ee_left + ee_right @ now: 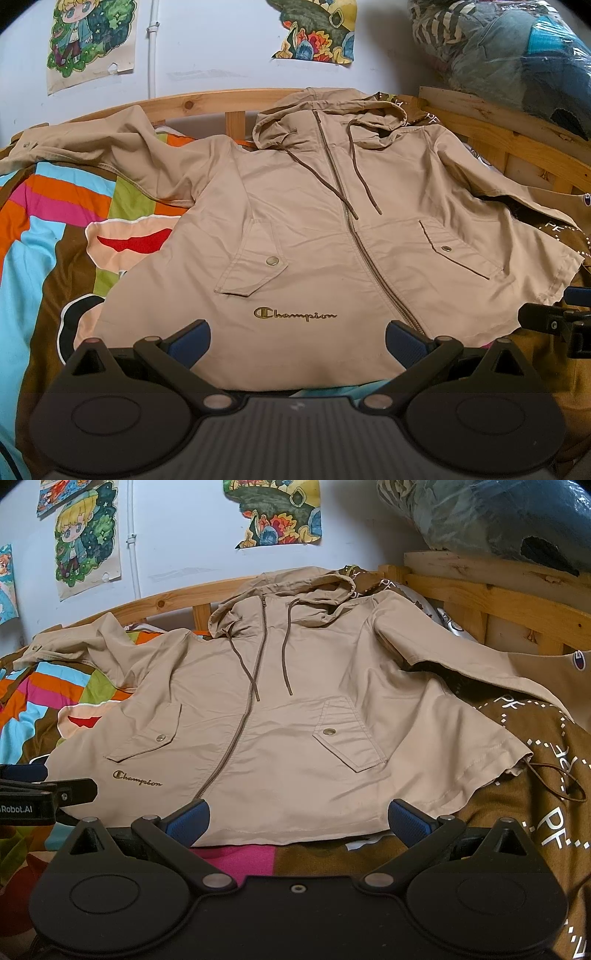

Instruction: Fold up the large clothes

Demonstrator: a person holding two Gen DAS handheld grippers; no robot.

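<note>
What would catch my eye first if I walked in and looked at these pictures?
A tan hooded jacket lies spread face up across the bed, zipped, with a gold Champion logo near its hem. Under it is a bright striped quilt, and cartoon posters hang on the white wall behind. Nearest the cameras, the left gripper and right gripper sit open at the hem.

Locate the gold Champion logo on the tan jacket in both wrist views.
Left wrist: logo sits low centre, left of the zipper, just above the open left tool.
Right wrist: logo sits lower left, left of the zipper, beyond the open right tool.
Shared landmark: the snap button on the pocket flap above the logo.
</note>
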